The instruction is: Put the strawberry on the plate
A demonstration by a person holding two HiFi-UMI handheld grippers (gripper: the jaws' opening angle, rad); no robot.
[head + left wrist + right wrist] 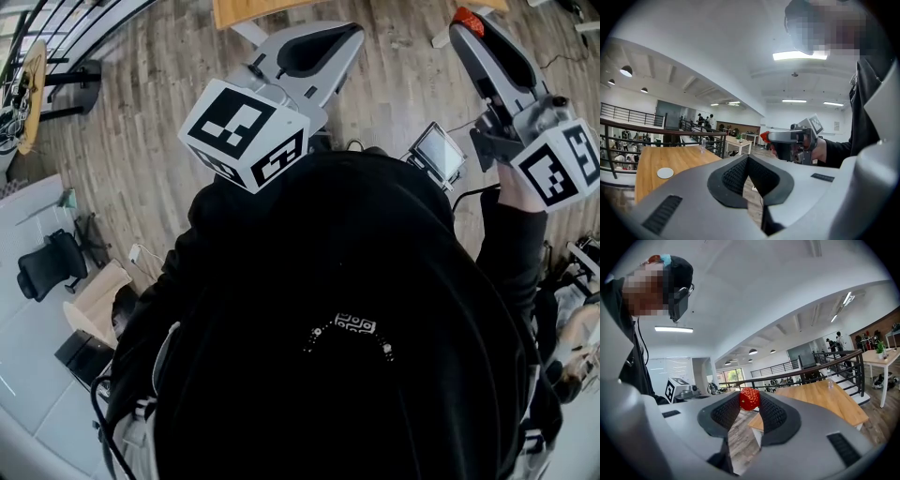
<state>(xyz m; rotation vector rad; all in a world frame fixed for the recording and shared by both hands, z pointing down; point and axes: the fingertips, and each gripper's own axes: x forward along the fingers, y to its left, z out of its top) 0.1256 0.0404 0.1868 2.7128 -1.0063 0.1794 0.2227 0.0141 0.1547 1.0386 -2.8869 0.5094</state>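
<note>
A red strawberry (pixel 750 398) is pinched between the tips of my right gripper (pixel 750 402), which is held up in the air. In the head view the strawberry (pixel 466 19) shows at that gripper's (pixel 469 28) tip, top right. The left gripper view shows the right gripper (pixel 769 137) from the side with the strawberry (pixel 764 137) at its end. A small white round plate (pixel 665 173) lies on a wooden table (pixel 679 159) at the left. My left gripper (pixel 747 158) is raised too, its pads meeting at the tips with nothing between them; the head view has it (pixel 354 34) at top centre.
The wooden table (pixel 820 397) stands ahead by a black railing (pixel 834 364). A clear bottle (pixel 703 143) is on it. My dark-clothed body (pixel 347 319) fills the head view over wood floor. A small screen device (pixel 436 152) and an office chair (pixel 47 262) are nearby.
</note>
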